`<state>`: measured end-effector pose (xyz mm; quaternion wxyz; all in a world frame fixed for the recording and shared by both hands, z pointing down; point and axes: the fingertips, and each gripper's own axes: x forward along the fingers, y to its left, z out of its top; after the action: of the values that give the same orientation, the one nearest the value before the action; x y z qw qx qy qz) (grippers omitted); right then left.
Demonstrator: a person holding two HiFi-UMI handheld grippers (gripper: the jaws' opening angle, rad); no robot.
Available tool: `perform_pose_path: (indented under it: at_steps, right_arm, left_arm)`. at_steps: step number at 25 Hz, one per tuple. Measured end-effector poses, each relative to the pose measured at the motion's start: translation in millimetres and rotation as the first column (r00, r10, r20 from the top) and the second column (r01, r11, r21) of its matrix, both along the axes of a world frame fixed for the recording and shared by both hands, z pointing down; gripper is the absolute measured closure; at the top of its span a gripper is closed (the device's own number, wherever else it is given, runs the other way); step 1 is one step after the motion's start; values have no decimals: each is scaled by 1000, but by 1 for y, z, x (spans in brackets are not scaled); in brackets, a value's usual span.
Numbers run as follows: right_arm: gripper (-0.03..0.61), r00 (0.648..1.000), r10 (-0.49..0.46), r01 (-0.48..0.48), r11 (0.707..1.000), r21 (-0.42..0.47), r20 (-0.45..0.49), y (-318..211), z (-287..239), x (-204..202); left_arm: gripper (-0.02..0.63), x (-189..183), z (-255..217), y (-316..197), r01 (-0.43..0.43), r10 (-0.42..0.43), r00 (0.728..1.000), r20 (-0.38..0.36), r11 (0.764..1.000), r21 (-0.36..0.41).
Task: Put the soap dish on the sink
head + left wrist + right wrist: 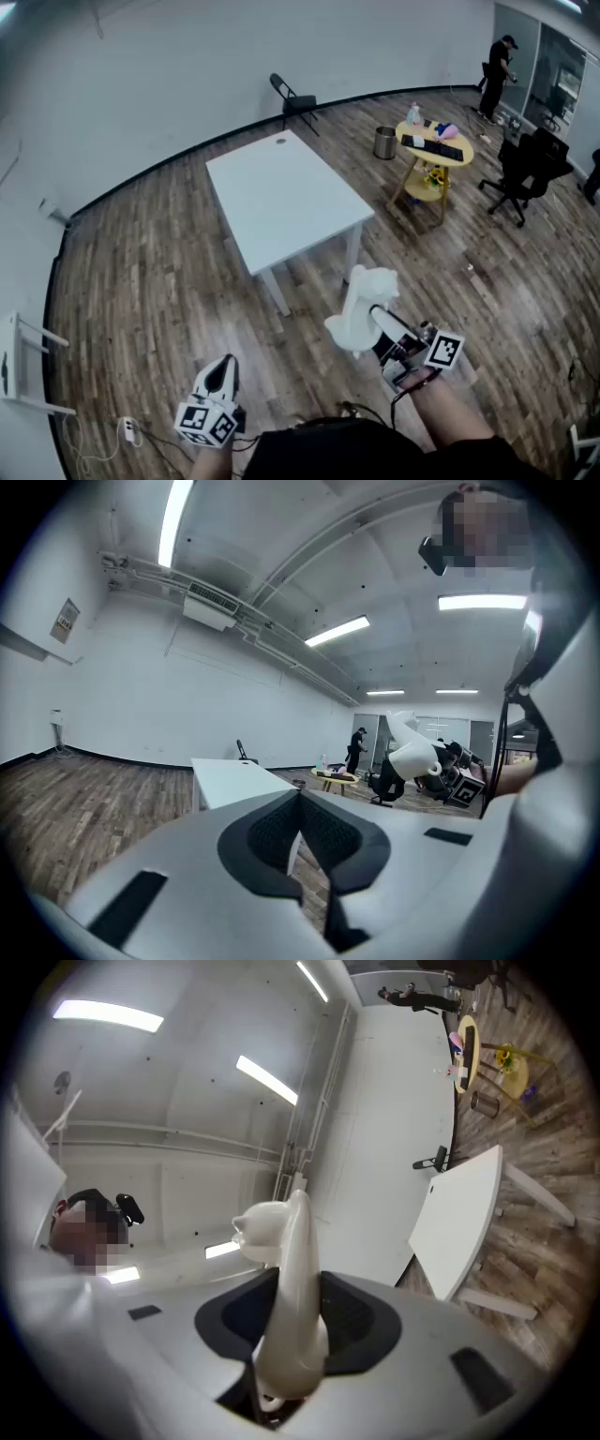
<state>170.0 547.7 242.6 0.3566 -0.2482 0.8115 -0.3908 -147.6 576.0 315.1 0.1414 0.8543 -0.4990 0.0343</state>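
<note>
The soap dish [364, 309] is a white, glossy piece with an animal-like shape at its top end. My right gripper [382, 336] is shut on its lower edge and holds it up, tilted, above the wooden floor. In the right gripper view the soap dish [289, 1279] stands edge-on between the dark pads [349, 1314] of the right gripper [291, 1340]. My left gripper [221, 377] hangs low at the bottom left, shut and empty. The left gripper view shows its pads [328, 836] closed together, with the soap dish [412, 754] off to the right.
A white rectangular table [281, 197] stands ahead in the middle of the room. Beyond it are a round yellow table [433, 150] with clutter, a metal bin [384, 142], a folding chair [295, 101], an office chair [525, 169] and a person [497, 70]. A white rack [23, 366] stands at left.
</note>
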Motion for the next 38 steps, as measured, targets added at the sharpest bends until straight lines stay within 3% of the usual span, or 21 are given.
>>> perform_pose_path:
  at_steps: [12,23,31,38]
  right_arm:
    - [436,997,-58,58,998,13,44,13,-1,10]
    - [436,995,-93,92,996,23,48,21,-3,8]
    - [436,992,-103,102,995,18,68,17,-5,57]
    - [436,993,-100,99,995,10,68,18,-3,50]
  left_arm:
    - [624,27,-5,3,-32,32,999,10,999,-5]
    - [624,17,-3,20,23,-23,1000,-12,1000,-14]
    - [624,79,-15,19,11,-10,1000,13,1000,-9]
    - [624,79,-11,19,-5,5,1000,21,1000,-12]
